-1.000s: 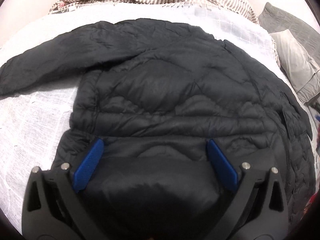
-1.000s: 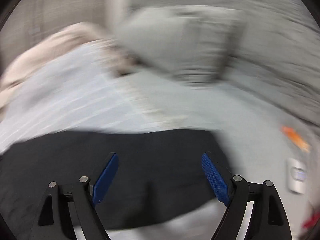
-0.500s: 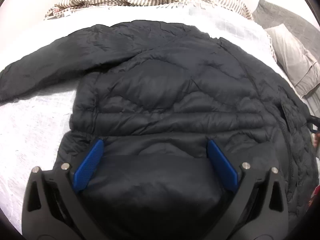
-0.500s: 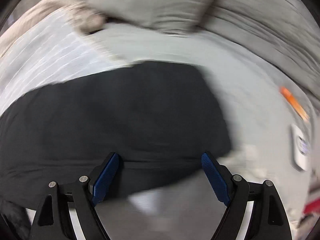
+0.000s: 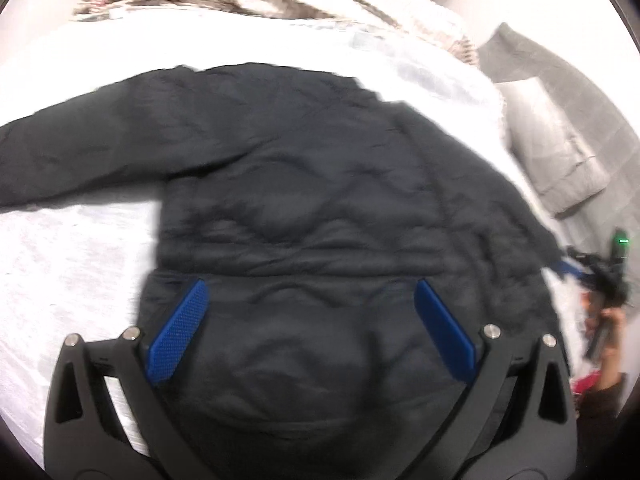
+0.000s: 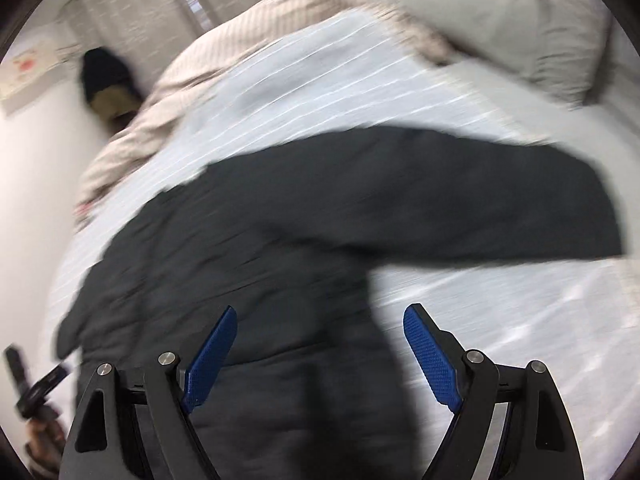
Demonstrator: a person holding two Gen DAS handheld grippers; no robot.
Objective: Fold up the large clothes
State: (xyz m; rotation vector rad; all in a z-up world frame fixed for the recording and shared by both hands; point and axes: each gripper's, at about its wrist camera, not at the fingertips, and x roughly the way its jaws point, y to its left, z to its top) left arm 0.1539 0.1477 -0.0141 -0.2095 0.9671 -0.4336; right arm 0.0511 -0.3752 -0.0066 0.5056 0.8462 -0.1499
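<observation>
Black puffer jacket (image 5: 320, 200) spread flat on the bed (image 5: 72, 264), both claws spread wide.

The left claw (image 5: 308, 328) sits over the jacket's near hem, pinching nothing. The right claw (image 6: 320, 352) straddles the jacket's edge, empty; one sleeve (image 6: 500, 212) stretches beyond it toward the grey pillow (image 6: 520, 20).

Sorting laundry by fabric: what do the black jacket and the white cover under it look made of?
Black jacket: likely thin synthetic shell, nylon or polyester, over padding; matte, with puffy quilted stitch lines. White cover: seemingly a light woven cotton-like cloth; coarse, gauzy texture, though blur leaves it uncertain.
</observation>
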